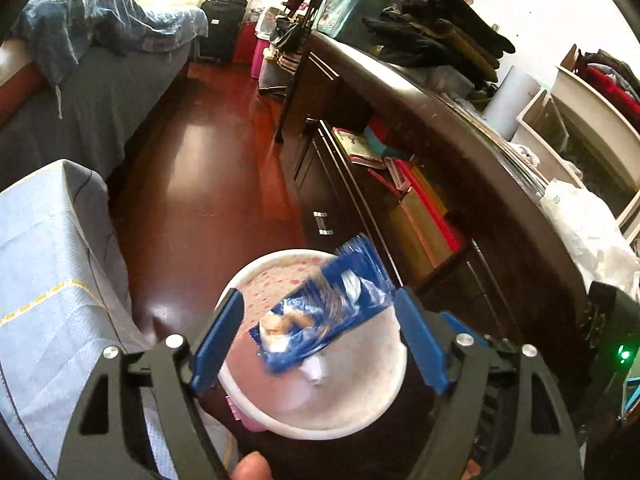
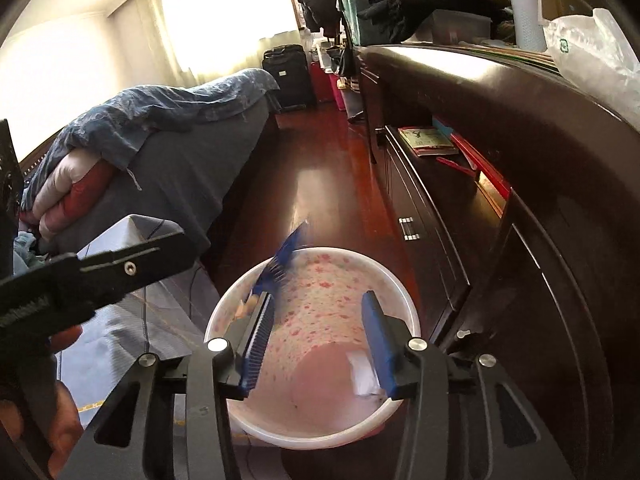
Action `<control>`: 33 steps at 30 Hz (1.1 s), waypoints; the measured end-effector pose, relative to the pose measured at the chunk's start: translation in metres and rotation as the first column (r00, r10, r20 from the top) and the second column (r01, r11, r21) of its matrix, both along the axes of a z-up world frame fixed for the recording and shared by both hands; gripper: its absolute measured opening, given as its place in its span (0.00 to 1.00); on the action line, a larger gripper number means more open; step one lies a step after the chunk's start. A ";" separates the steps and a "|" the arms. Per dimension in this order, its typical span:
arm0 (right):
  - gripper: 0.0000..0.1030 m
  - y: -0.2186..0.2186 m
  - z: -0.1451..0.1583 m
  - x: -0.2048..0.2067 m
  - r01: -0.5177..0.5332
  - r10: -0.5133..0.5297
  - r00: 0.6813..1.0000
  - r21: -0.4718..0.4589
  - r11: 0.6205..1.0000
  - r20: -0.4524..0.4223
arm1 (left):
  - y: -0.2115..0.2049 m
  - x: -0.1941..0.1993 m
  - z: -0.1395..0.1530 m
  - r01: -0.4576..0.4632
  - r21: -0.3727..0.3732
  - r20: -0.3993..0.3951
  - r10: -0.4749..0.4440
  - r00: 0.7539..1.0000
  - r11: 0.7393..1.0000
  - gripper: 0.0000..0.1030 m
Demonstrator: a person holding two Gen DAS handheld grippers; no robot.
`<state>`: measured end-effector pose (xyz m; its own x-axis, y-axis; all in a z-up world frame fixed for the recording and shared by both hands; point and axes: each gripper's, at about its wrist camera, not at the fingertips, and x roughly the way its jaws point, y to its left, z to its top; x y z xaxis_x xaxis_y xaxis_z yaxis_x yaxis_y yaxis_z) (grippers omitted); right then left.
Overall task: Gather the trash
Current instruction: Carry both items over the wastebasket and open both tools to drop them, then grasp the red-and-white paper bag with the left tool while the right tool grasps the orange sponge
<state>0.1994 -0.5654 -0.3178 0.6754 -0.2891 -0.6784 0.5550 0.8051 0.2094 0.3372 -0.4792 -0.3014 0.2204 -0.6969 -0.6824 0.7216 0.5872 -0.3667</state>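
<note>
Left jaws: we have the left gripper [image 1: 318,340] spread wide, its blue pads clear of everything; it grips nothing.
Wrapper: the blue wrapper [image 1: 324,312] sits between and just beyond those pads, blurred, apparently loose and tipping into the bin; in the right wrist view only its edge [image 2: 280,260] shows at the far left rim.
Right jaws: we hold the right gripper [image 2: 318,344] partly open over the bin mouth, with nothing pressed between its pads.
Paper: a white scrap of paper [image 2: 364,376] lies on the bin floor near the right pad; we cannot tell whether it touches the pad.
Bin: the white bin [image 1: 320,428] with pink speckles stands on the red-brown floor [image 1: 208,168], directly below both grippers.
Surroundings: the dark dresser [image 1: 460,128] runs along the right, the bed [image 1: 100,104] is far left, a light blue cloth [image 1: 44,264] near left.
Step in hand: we judge this to be the drop of the wrapper.
Doing it well: we keep the left pads wide and centred over the mouth until the wrapper clears them, since it leans over the far rim and could slide out.
Risk: we avoid knocking the rim with either gripper when lifting away.
</note>
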 end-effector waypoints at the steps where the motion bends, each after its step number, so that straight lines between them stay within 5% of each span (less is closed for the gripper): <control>1: 0.47 -0.001 0.000 0.000 0.001 -0.001 1.000 0.000 1.000 0.000 | 0.000 0.000 0.001 0.005 -0.005 -0.002 -0.005 1.000 1.000 0.78; 12: 0.55 0.025 0.015 -0.011 -0.013 0.012 1.000 -0.031 0.999 -0.014 | 0.045 -0.008 0.024 -0.054 -0.034 0.008 0.054 0.999 0.998 0.82; 18: 0.69 0.064 0.041 -0.019 -0.040 0.041 0.999 -0.066 0.997 0.008 | 0.115 -0.021 0.053 -0.202 -0.009 0.125 0.202 0.971 0.979 0.89; 21: 0.81 0.097 0.058 -0.022 -0.088 0.091 0.995 -0.099 0.991 0.035 | 0.161 -0.033 0.066 -0.305 0.035 0.213 0.291 0.933 0.952 0.91; 27: 0.87 0.171 0.083 -0.019 -0.234 0.247 0.966 -0.151 0.961 0.073 | 0.246 -0.047 0.076 -0.465 0.081 0.286 0.426 0.858 0.882 0.94; 33: 0.87 0.239 0.090 -0.003 -0.399 0.413 0.909 -0.160 0.903 0.061 | 0.351 -0.045 0.069 -0.661 0.111 0.291 0.612 0.736 0.742 0.94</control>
<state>0.1963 -0.3262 -0.2279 0.8113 -0.0643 -0.5811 0.1578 0.9811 0.1117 0.2924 -0.1281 -0.2321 0.7235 -0.1953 -0.6621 0.1969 0.9777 -0.0732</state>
